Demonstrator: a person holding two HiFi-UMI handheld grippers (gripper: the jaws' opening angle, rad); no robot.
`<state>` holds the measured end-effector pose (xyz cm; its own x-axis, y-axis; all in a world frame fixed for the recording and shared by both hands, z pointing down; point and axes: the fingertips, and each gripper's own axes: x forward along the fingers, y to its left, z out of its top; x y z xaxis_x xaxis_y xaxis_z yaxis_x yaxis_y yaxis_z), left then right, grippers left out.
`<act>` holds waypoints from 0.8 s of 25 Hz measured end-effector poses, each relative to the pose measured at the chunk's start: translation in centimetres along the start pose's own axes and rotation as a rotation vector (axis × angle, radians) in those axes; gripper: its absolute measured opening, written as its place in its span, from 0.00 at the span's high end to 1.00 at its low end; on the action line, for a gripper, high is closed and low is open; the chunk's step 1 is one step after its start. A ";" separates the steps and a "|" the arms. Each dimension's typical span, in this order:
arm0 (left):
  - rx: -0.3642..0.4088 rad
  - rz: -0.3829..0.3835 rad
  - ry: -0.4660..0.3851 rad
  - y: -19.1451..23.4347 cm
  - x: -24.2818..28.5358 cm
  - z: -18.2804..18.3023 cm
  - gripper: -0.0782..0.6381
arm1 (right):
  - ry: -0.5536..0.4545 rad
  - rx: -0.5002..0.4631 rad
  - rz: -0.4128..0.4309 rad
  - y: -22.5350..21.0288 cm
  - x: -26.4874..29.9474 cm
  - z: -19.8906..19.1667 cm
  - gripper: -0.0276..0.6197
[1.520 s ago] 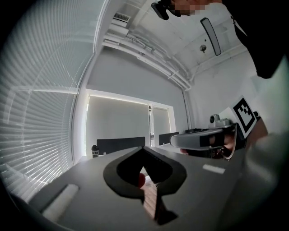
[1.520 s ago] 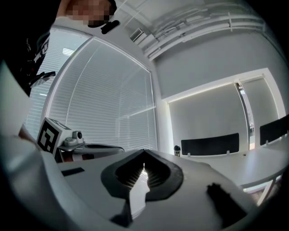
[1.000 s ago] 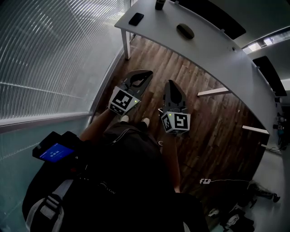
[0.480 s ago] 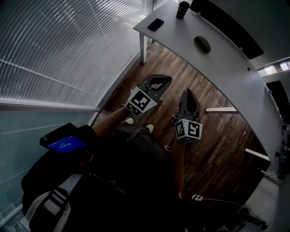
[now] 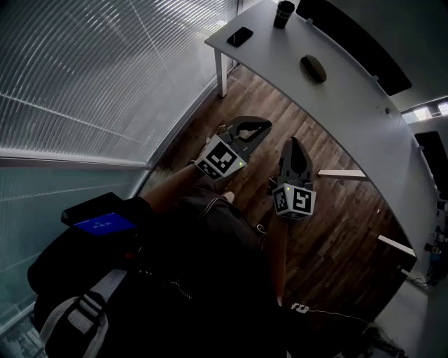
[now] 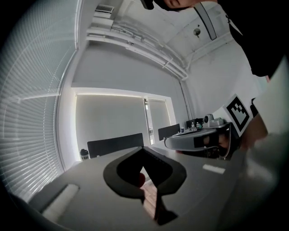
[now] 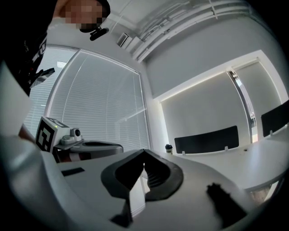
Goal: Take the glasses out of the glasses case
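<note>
Slatted window blinds point(image 5: 105, 84) fill the wall to the left of both grippers, with a narrow band of wood floor point(image 5: 336, 203) between that wall and the left gripper point(image 5: 267, 126). The left gripper's jaws are together at the tips, with only the hollow loop behind them and nothing in it; the left gripper view shows the same meeting tips. Ahead of those tips, past a bare stretch of floor, is the near edge of a white table point(image 5: 350, 105), its corner leg point(image 5: 221, 75) slightly left of the jaws' line. On the table's left corner lies a black phone point(image 5: 240, 36), and a dark cup point(image 5: 283, 14) stands further back, near the far edge. Just to the right of the left gripper, side by side and apart, is the right gripper point(image 5: 294, 140), jaws likewise pressed together and empty, pointing toward the table. The glasses case point(image 5: 313, 68), a dark closed oval, lies on the tabletop ahead of the right jaws and a little to their right, well apart from both grippers, with bare table surface around it. The table edge curves away to the right, with open floor in front of it.
</note>
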<state>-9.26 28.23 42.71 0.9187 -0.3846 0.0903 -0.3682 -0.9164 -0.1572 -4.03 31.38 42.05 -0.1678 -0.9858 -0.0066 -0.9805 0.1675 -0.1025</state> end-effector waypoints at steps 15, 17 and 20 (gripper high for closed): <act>-0.084 -0.076 -0.034 4.0 5.2 -0.4 0.88 | 0.054 0.003 -0.069 -3.0 5.1 -1.2 0.95; -0.103 -0.077 -0.033 4.8 5.6 -0.8 0.88 | 0.069 -0.002 -0.078 -3.3 5.9 -1.5 0.95; -0.122 -0.081 -0.034 6.1 6.1 -1.5 0.88 | 0.080 -0.006 -0.081 -3.3 7.2 -2.0 0.95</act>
<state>-6.11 20.16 43.79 0.9496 -0.3067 0.0645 -0.3053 -0.9518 -0.0299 -2.24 23.76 44.36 -0.0949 -0.9922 0.0810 -0.9918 0.0872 -0.0938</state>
